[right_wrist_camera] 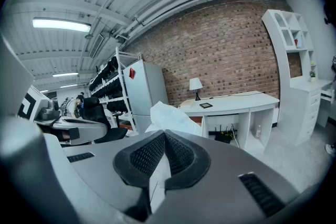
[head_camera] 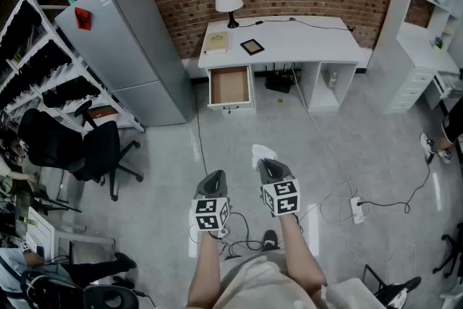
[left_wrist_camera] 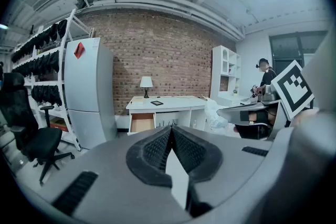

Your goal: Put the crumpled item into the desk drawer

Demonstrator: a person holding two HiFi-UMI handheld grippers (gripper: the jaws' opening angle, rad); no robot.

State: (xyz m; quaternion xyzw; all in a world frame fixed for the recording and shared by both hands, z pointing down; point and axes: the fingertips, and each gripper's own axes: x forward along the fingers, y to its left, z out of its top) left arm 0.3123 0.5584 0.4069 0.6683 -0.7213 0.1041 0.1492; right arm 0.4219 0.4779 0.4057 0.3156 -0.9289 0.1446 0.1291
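Note:
A white desk [head_camera: 304, 43] stands against the brick wall, its drawer [head_camera: 230, 87] pulled open at the left end. My right gripper [head_camera: 269, 166] is shut on a crumpled white item [head_camera: 263, 153], which sticks out past the jaw tips [right_wrist_camera: 170, 118]. My left gripper [head_camera: 212, 183] hangs beside it, shut with nothing between its jaws [left_wrist_camera: 170, 131]. Both grippers are held over the floor, well short of the desk. In the left gripper view the open drawer [left_wrist_camera: 142, 123] shows far ahead, and the crumpled item [left_wrist_camera: 216, 115] shows to the right.
A lamp [head_camera: 228, 1], a book [head_camera: 216, 42] and a dark tablet [head_camera: 252, 47] lie on the desktop. A grey fridge [head_camera: 130, 47] stands left of the desk, an office chair [head_camera: 87, 148] nearer left. Cables and a power strip [head_camera: 357, 209] lie on the floor at right.

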